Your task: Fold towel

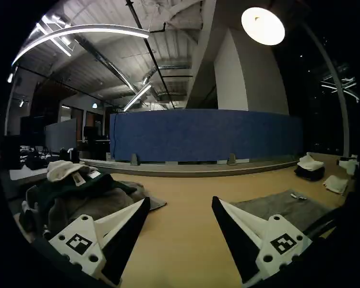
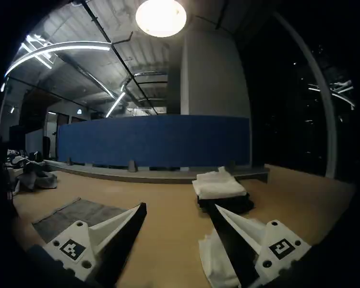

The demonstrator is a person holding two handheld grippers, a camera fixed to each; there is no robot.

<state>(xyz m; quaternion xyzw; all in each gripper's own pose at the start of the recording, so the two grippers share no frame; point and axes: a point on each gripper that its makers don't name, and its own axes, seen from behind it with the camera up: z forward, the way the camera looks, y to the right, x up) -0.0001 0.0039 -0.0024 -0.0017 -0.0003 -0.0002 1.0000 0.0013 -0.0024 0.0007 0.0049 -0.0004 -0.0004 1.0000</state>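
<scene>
The left gripper (image 1: 180, 199) hangs over the wooden table (image 1: 180, 249) with its jaws open and nothing between them. The right gripper (image 2: 179, 205) is likewise open and empty. The grey towel (image 1: 281, 204) lies flat and unfolded on the table, ahead of the left gripper on its right side and ahead of the right gripper on its left side. A heap of mixed cloth (image 1: 84, 194) sits near the left table edge. A stack of folded towels (image 2: 219, 188) stands ahead of the right gripper. A white towel (image 2: 217, 257) lies below its right-hand finger; contact cannot be determined. A blue partition (image 1: 204, 135) borders the far side of the table.
</scene>
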